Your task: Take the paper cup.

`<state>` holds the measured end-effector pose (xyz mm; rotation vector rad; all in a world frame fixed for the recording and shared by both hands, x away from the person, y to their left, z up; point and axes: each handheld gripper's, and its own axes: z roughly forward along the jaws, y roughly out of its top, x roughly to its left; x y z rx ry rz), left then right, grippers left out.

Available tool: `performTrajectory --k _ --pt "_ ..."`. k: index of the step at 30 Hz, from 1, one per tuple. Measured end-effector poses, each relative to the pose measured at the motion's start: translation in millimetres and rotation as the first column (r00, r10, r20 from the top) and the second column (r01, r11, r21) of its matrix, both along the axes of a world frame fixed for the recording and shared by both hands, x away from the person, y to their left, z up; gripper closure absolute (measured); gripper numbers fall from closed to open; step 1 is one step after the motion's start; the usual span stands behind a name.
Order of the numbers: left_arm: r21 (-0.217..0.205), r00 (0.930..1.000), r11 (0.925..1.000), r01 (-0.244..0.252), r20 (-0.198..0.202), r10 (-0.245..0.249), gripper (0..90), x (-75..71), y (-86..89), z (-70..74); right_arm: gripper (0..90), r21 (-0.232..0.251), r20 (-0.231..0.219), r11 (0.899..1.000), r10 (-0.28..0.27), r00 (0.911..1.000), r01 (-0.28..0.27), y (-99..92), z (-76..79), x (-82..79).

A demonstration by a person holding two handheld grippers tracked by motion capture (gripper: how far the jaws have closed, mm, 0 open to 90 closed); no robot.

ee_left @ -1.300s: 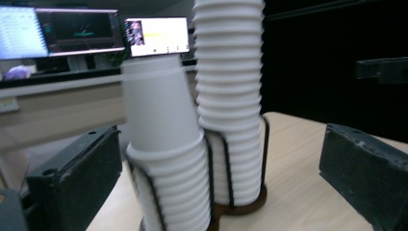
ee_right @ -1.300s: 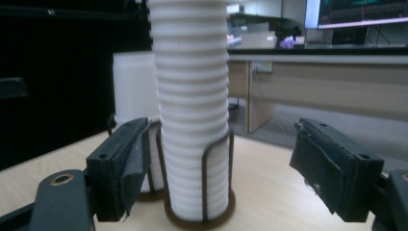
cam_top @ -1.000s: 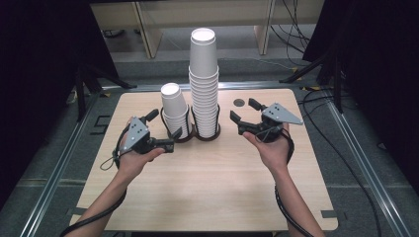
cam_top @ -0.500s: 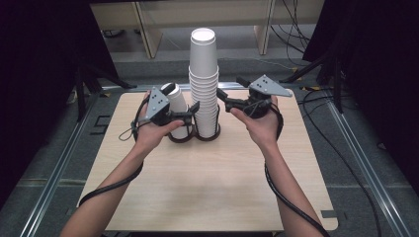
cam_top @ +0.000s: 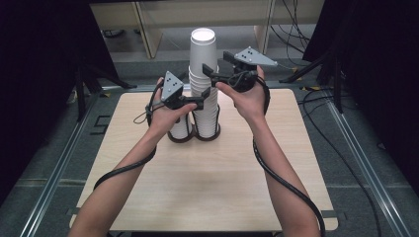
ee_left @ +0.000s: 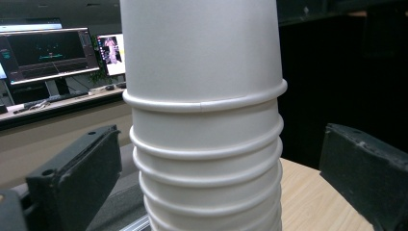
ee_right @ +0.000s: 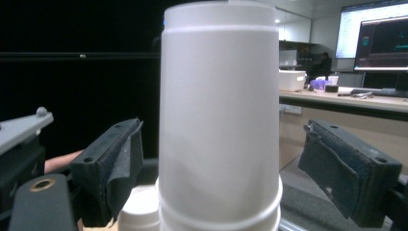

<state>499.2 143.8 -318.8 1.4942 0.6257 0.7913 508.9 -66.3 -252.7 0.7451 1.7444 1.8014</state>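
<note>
On the table [cam_top: 148,197], toward its far edge and near the middle across, a tall stack of paper cups [cam_top: 204,84] stands upright in a ring holder [cam_top: 207,136]. A short stack of paper cups [cam_top: 180,129] stands just to its left, close beside it, in the adjoining ring. The left gripper [cam_top: 196,102] sits left of the tall stack at mid-height, above the short stack, its jaws apart on either side of the tall stack's rims. The right gripper [cam_top: 213,75] is to the right and higher, its jaws flanking the topmost cup [ee_right: 219,110] without touching. The near half of the table lies under the person's forearms.
</note>
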Motion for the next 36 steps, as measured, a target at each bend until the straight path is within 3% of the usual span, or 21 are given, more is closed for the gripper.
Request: performTrajectory --k 7,14,17,22,24,36 --pt "-0.009 0.9999 0.9999 -0.015 -0.008 0.015 0.6 7.5 -1.6 0.3 15.0 -0.002 0.007 1.0 0.013 0.9999 -0.013 12.6 15.1 12.4" --pt "-0.007 0.9998 0.9999 -0.013 -0.018 0.013 1.4 11.5 -3.2 -1.1 14.9 0.002 -0.014 1.0 0.021 0.9997 -0.021 19.0 21.9 19.3" --pt "-0.008 0.9997 0.9999 -0.012 -0.019 0.012 1.8 12.4 -4.3 -0.9 15.0 -0.004 0.011 1.0 0.014 0.9998 -0.014 19.0 25.3 22.5" --pt "-0.004 0.9997 0.9999 -0.014 -0.021 0.014 2.9 14.2 -6.4 -2.9 15.2 -0.004 -0.009 0.999 0.033 0.9994 -0.033 21.0 30.4 25.2" --pt "-0.006 0.9997 0.9999 -0.016 -0.019 0.016 2.9 14.3 -6.9 -3.0 15.3 -0.002 0.011 0.999 0.036 0.9993 -0.036 21.1 32.5 27.0" --pt "-0.008 0.9995 0.9998 -0.016 -0.028 0.016 4.9 18.2 -6.5 -2.7 21.0 -0.001 -0.004 0.999 0.048 0.9988 -0.048 24.1 34.7 34.8"
